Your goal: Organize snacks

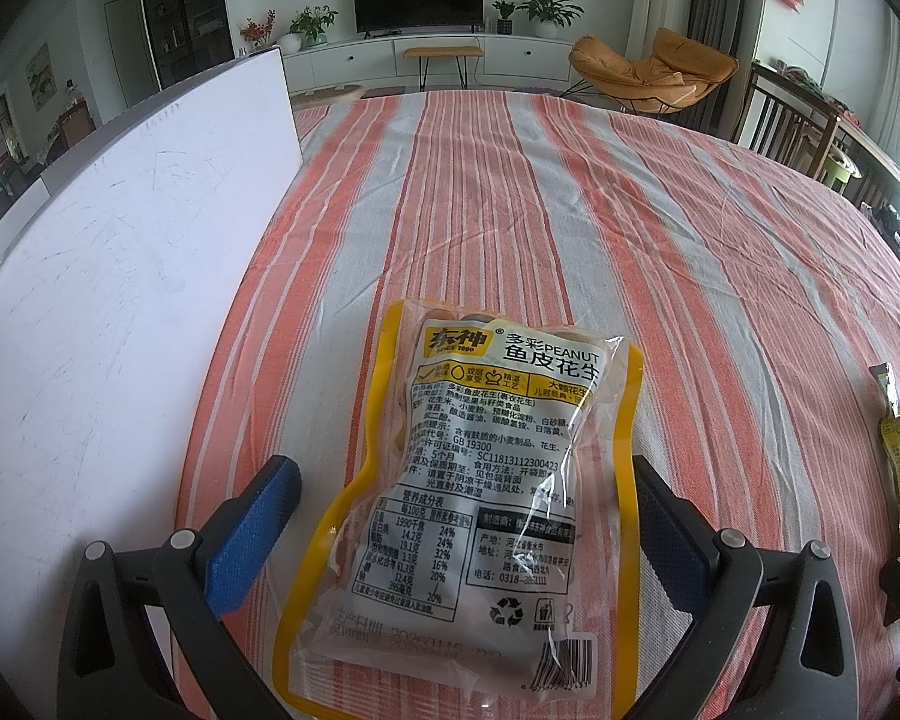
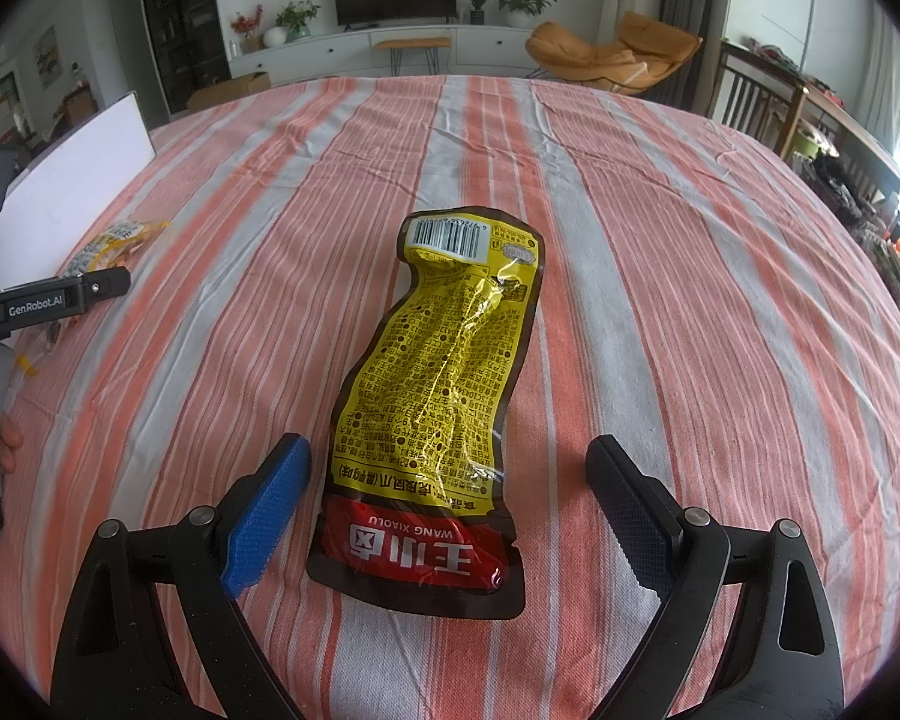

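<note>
While both hand-held grippers gape, peanut bag [image 1: 480, 480] & yellow pouch [image 2: 444, 396] lie btwn fingers.

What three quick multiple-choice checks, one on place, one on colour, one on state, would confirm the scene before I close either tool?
1. The white board stands where, relative to the peanut bag?
A. To its left
B. To its right
C. Under it

2. The band at the near end of the yellow pouch is
A. green
B. red
C. white

3. The left tool is
A. shut on the bag
B. open with the bag between its fingers
C. away from the bag

Answers: 1 A, the board rises along the bag's left side. 2 B, a red band carries white lettering. 3 B, both fingers stand apart, either side of the bag.
</note>
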{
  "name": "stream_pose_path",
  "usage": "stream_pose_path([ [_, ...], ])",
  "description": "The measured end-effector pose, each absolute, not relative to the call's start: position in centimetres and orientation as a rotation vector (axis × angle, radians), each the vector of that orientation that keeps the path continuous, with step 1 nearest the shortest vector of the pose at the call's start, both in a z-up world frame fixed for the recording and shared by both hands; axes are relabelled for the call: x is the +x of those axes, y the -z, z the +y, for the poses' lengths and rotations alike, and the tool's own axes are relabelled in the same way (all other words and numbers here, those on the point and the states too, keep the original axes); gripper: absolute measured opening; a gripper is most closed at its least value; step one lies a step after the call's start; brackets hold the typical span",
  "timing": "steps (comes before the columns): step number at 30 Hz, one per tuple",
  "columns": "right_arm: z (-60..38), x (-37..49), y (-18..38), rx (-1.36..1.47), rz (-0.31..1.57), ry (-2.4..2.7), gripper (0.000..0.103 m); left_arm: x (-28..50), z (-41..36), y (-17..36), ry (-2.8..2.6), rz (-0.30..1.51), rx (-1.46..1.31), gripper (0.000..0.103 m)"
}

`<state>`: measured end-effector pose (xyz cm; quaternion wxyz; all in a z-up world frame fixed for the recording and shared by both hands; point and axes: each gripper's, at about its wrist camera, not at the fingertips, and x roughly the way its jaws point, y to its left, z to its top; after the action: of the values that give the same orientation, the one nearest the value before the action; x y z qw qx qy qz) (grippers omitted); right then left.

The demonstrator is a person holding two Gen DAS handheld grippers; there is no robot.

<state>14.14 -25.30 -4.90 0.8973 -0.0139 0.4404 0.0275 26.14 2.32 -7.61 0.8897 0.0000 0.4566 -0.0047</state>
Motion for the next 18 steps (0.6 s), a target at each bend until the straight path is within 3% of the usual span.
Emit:
stream_pose_path([
  [18,-25.25,14.22,5.0,-0.028,0.914,-0.047,0.096,26.15,2.34,7.61,-0.019,0.948,-0.015,0.103],
])
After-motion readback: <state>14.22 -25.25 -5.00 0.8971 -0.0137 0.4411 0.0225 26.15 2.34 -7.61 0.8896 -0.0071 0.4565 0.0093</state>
